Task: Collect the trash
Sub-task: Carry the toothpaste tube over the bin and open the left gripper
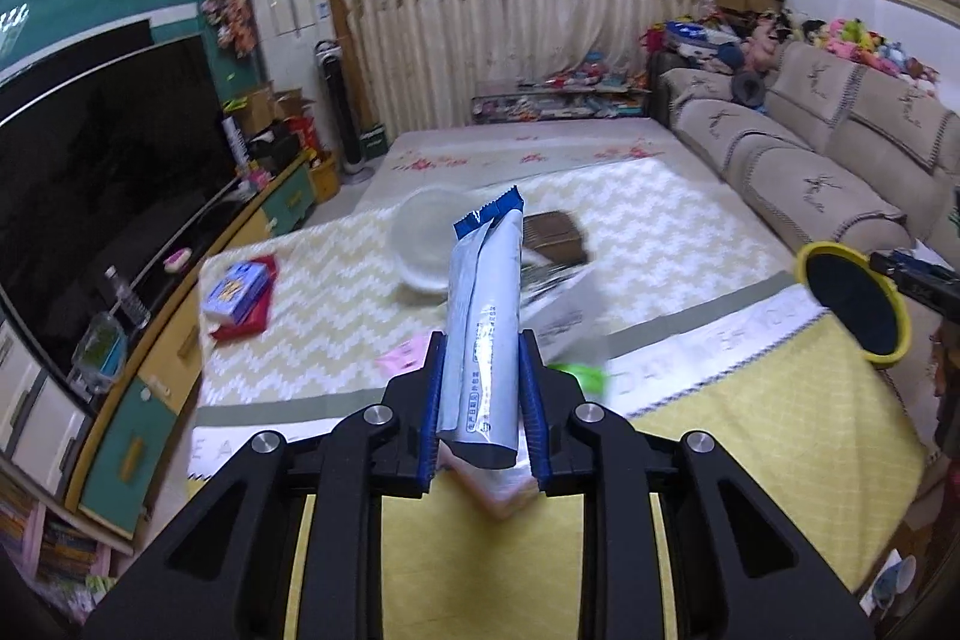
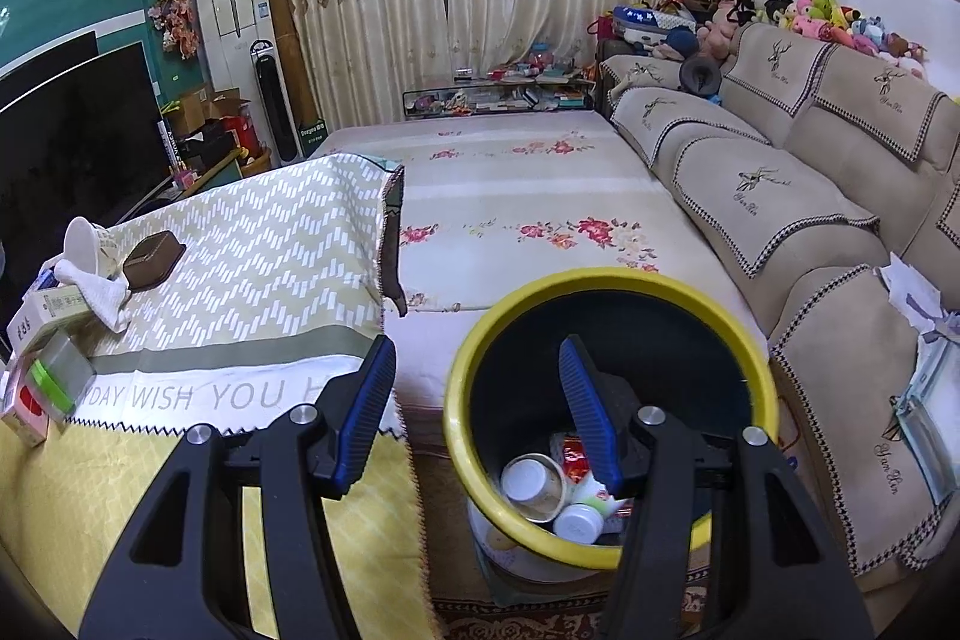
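Left gripper is clenched on a silvery-blue wrapper, lifted clear above the tablecloth. Right gripper hangs released, nothing between its pads, straddling the near rim of the yellow-rimmed bin beside the table's right edge.

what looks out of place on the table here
A white paper cup lies tipped on its side at the table's far left, against a crumpled white tissue draped over a small carton. Nothing looks spilled.
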`<state>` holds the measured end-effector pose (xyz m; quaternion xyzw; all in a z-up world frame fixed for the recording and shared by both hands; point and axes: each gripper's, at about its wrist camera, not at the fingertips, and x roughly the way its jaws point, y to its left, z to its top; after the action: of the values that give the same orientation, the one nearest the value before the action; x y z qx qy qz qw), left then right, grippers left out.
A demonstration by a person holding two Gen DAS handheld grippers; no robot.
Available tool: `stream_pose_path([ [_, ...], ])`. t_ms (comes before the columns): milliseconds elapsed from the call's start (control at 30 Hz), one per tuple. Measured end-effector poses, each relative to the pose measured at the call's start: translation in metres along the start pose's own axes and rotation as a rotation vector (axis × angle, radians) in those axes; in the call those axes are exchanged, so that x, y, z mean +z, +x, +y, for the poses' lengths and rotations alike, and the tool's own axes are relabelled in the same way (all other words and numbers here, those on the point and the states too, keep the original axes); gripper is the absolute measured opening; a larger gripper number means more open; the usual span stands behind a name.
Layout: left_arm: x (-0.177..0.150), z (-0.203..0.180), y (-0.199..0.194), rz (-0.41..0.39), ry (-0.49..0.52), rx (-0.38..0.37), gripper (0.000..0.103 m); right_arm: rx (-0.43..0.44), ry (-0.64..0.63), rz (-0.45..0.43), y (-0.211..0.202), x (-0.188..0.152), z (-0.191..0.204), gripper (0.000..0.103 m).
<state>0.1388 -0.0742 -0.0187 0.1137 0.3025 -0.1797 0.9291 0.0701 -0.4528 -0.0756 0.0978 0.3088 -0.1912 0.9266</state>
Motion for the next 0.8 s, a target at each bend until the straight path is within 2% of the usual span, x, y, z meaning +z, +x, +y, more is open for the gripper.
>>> stream_pose_path([
  [167, 0.011, -0.049, -0.008, -0.013, 0.057, -0.096, 0.024, -0.030, 0.007, -0.014, -0.016, -0.007, -0.023, 0.054],
  [400, 0.027, -0.134, 0.007, 0.002, 0.139, -0.249, 0.024, -0.112, 0.074, -0.047, -0.043, -0.018, -0.077, 0.054],
  [500, 0.035, -0.183, 0.021, 0.020, 0.189, -0.332, 0.024, -0.146, 0.102, -0.057, -0.053, -0.024, -0.097, 0.054],
  [700, 0.046, -0.266, 0.057, 0.074, 0.273, -0.448, 0.024, -0.188, 0.164, -0.063, -0.065, -0.039, -0.133, 0.056],
  [800, 0.051, -0.303, 0.073, 0.100, 0.316, -0.483, 0.024, -0.192, 0.184, -0.054, -0.062, -0.045, -0.143, 0.056],
])
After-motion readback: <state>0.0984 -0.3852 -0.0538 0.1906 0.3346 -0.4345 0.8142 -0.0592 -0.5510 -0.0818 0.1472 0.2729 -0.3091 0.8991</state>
